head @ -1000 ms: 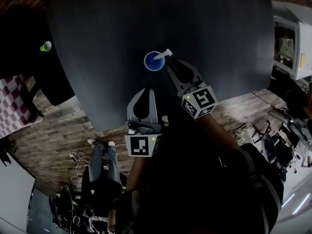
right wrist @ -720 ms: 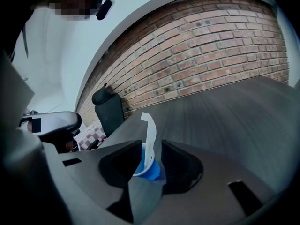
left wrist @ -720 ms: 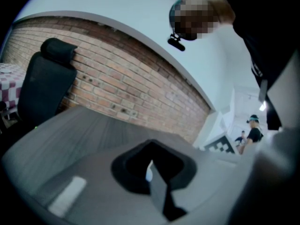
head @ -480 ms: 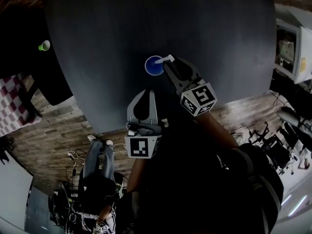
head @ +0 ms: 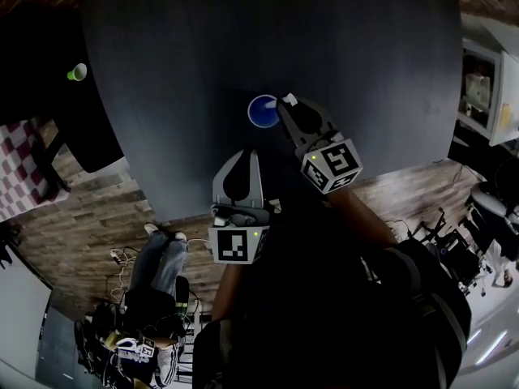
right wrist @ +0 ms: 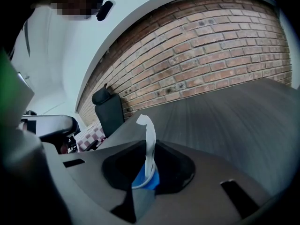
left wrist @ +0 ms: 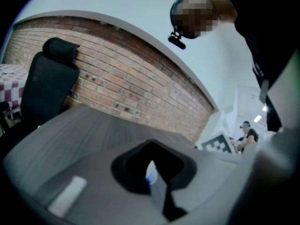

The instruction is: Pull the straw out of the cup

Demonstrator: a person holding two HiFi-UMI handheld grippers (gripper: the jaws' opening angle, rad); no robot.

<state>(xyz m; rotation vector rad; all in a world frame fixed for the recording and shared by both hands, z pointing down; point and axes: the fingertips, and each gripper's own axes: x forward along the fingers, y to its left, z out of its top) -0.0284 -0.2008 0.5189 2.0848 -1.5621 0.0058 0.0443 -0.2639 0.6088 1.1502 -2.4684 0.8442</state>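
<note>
Where the dark grey table [head: 186, 47] ends on the left, a small green cup [head: 76, 72] stands by itself on a black surface, well apart from the work. Nearer the middle, the left gripper [head: 246, 149] is held over the table's near edge with its jaws brought together tip to tip. Nothing is caught between them, and only the dark teardrop gap behind the tips stays open. It touches neither cup nor straw, though a bit of blue shows through that gap in its own view. Just beyond it and a little to the right, the blue cup [head: 262, 111] sits upright on the table. The white straw [right wrist: 150, 139] has its lower end down inside the cup's rim, and it rises and curls over at the top. On the right, the right gripper [head: 285, 105] reaches in from the near side with its tips right at the cup's right rim. Its jaws are closed on the straw, pinching it above the cup. The straw's bent end pokes out past the tips. Behind the table are a brick wall [right wrist: 225, 46] and a black office chair [right wrist: 108, 110].
</note>
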